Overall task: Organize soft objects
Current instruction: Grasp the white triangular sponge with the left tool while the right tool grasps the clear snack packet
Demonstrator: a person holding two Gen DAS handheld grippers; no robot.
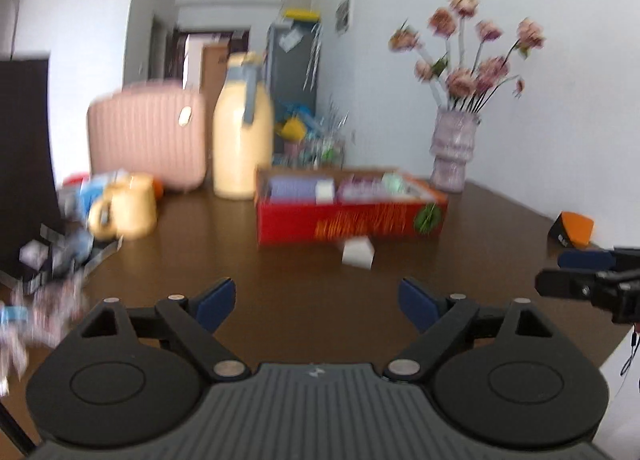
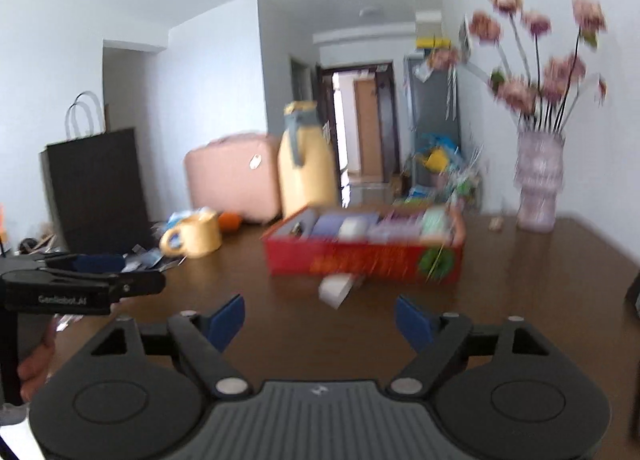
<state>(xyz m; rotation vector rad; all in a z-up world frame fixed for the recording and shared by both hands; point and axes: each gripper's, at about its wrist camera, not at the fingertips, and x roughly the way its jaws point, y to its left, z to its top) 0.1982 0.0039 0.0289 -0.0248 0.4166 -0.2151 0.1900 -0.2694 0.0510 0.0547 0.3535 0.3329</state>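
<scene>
Both grippers stand wide apart in the jaws with nothing between the blue pads: the left gripper [image 1: 316,302] and the right gripper [image 2: 320,320] each look across the brown table [image 1: 500,220] toward the red box [image 1: 352,220], which sits at about twelve o'clock and already holds several pastel packets. One small white soft packet [image 1: 358,254] lies on the tabletop just in front of the box, at about one o'clock from the left gripper. Judging by that, the packet is the next thing to collect; a slow, level approach, with the pads closing gently on its sides, should keep it from sliding. Each gripper points slightly downward, side by side.
</scene>
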